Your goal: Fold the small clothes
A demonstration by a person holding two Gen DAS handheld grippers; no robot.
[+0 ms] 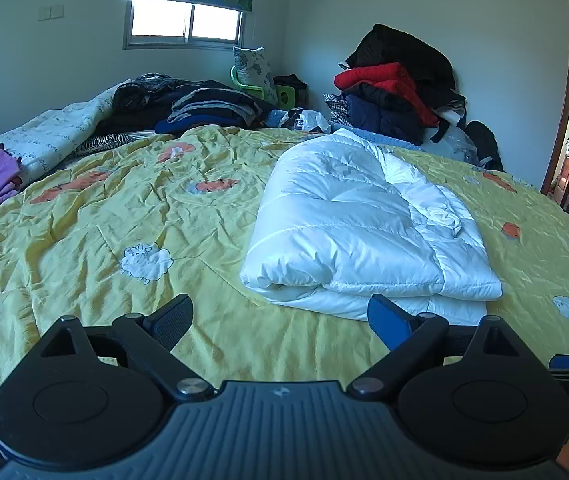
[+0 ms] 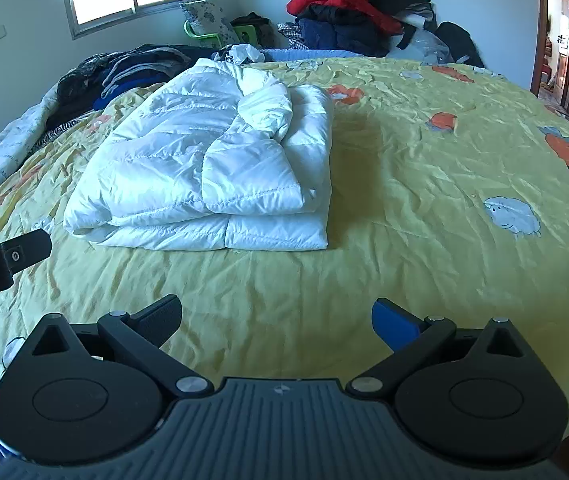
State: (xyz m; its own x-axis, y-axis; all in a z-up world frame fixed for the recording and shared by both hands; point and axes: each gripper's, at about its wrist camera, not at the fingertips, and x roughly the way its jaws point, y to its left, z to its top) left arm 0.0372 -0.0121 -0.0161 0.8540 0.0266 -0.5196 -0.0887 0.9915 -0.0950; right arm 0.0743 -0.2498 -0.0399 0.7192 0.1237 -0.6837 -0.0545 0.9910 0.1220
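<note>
On the yellow bedspread [image 2: 404,160] ahead of you lies the white puffer jacket [image 2: 204,160], folded into a thick bundle. Your left gripper [image 1: 280,320] and right gripper [image 2: 276,320] both hover short of it, fingers spread wide, holding nothing.
</note>
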